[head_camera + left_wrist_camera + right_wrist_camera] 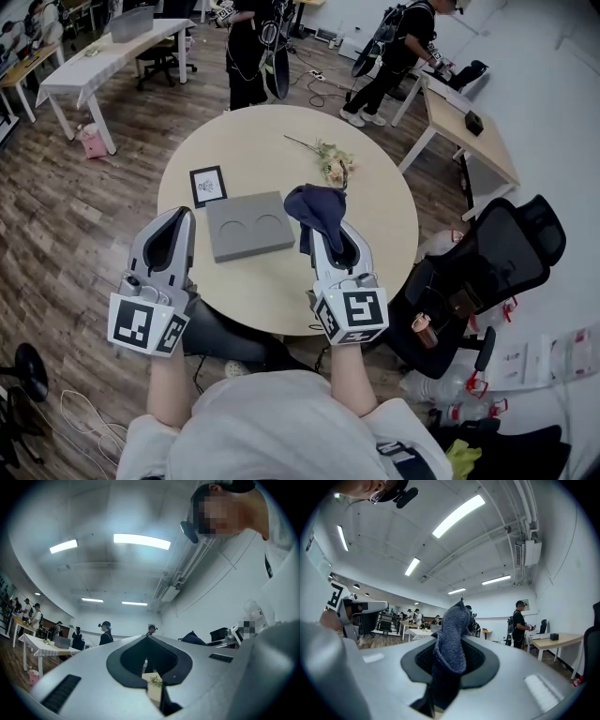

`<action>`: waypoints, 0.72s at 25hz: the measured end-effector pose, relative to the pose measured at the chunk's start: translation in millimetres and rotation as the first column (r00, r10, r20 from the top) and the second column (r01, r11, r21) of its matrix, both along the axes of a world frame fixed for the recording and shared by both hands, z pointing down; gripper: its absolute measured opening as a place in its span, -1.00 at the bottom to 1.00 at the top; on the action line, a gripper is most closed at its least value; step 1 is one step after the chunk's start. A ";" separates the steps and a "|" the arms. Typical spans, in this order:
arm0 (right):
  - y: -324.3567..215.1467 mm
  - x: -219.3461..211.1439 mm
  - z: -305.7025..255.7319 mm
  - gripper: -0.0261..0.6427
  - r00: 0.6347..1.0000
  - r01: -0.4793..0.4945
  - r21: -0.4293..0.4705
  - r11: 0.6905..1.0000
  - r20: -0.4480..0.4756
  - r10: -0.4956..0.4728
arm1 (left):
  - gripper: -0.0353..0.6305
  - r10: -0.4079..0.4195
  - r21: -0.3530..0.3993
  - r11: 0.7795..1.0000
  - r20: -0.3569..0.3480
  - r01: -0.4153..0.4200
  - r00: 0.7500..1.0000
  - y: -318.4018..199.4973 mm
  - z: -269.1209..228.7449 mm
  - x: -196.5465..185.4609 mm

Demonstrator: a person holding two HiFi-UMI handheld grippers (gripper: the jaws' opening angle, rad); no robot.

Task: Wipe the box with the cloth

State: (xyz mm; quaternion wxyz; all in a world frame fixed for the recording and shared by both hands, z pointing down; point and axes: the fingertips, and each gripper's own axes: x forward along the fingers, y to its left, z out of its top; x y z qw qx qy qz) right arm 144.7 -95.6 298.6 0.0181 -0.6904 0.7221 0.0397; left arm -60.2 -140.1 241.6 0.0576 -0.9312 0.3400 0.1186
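The grey box, flat with two round recesses in its top, lies on the round table between my two grippers. My right gripper is shut on a dark blue cloth, held just right of the box and above the table. In the right gripper view the cloth bunches up out of the shut gripper and hangs down behind the jaws. My left gripper hovers at the box's left side, shut and holding nothing. The left gripper view shows that gripper pointing a little upward at the room.
A small framed picture lies behind the box and a flower sprig lies at the table's far side. A black office chair stands right of the table. People stand by desks beyond the table.
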 end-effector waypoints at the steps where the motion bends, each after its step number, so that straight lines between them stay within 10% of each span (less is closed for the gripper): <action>1: 0.3 -0.4 -0.5 -0.66 1.000 -0.002 0.002 1.000 -0.002 0.002 | -0.89 0.001 0.000 1.000 0.000 -0.001 1.000 0.0 0.1 -0.4; 18: 2.4 -12.9 -2.0 -0.66 1.000 -0.001 0.012 1.000 -0.003 0.001 | -0.89 -0.007 -0.016 1.000 -0.005 0.006 1.000 1.6 4.7 -14.5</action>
